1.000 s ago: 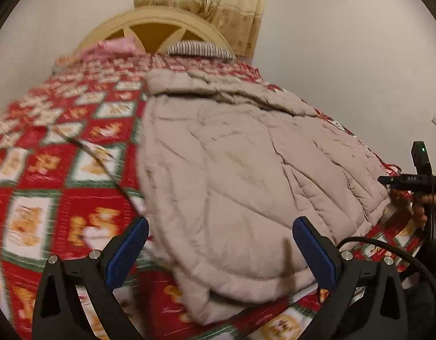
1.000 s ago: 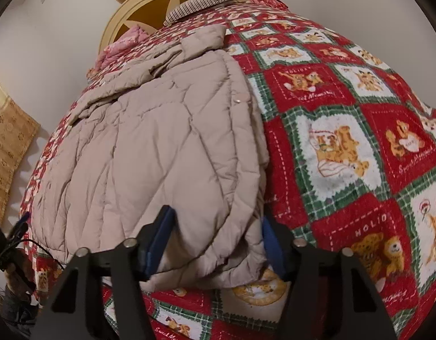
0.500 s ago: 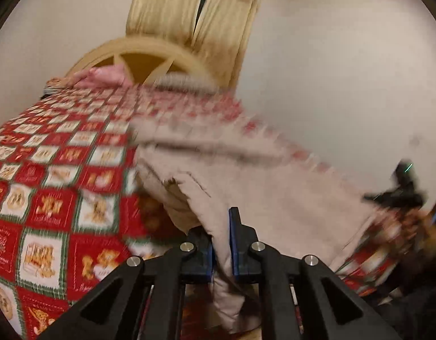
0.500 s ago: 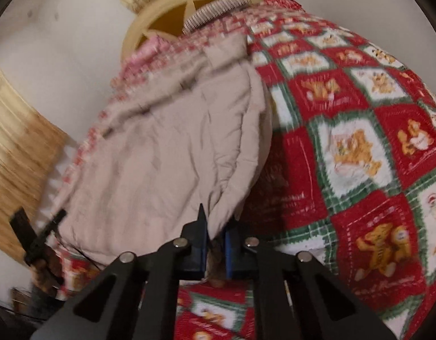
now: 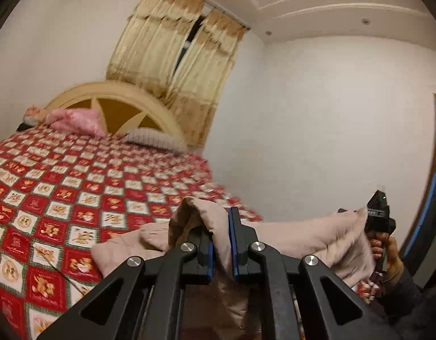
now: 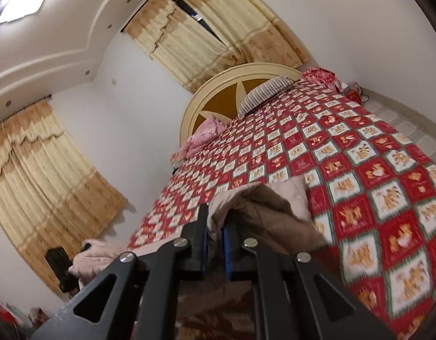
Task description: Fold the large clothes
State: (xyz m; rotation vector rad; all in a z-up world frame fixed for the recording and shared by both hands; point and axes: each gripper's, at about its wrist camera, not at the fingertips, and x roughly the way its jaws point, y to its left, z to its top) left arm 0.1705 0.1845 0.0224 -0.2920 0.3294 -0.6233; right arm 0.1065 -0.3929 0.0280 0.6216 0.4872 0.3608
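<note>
A large beige quilted coat (image 5: 297, 243) hangs lifted off the near end of the bed, stretched between both grippers. My left gripper (image 5: 221, 226) is shut on one corner of its hem, the fabric bunched over the blue pads. My right gripper (image 6: 215, 226) is shut on the other corner of the coat (image 6: 263, 209), whose brown lining shows. In the left wrist view the right gripper (image 5: 378, 215) appears at the far right in a person's hand (image 5: 386, 255). In the right wrist view the left gripper (image 6: 59, 266) shows at the lower left.
The bed carries a red and green bear-print bedspread (image 5: 76, 187) (image 6: 359, 170). A pink pillow (image 5: 73, 121) and a striped pillow (image 5: 155, 138) lie against the cream headboard (image 5: 118, 99). Yellow curtains (image 5: 172, 65) hang behind. White walls close in on the right.
Both grippers went from open over the flat coat to shut on its near hem, then rose and tilted up, lifting the coat's near edge off the bed.
</note>
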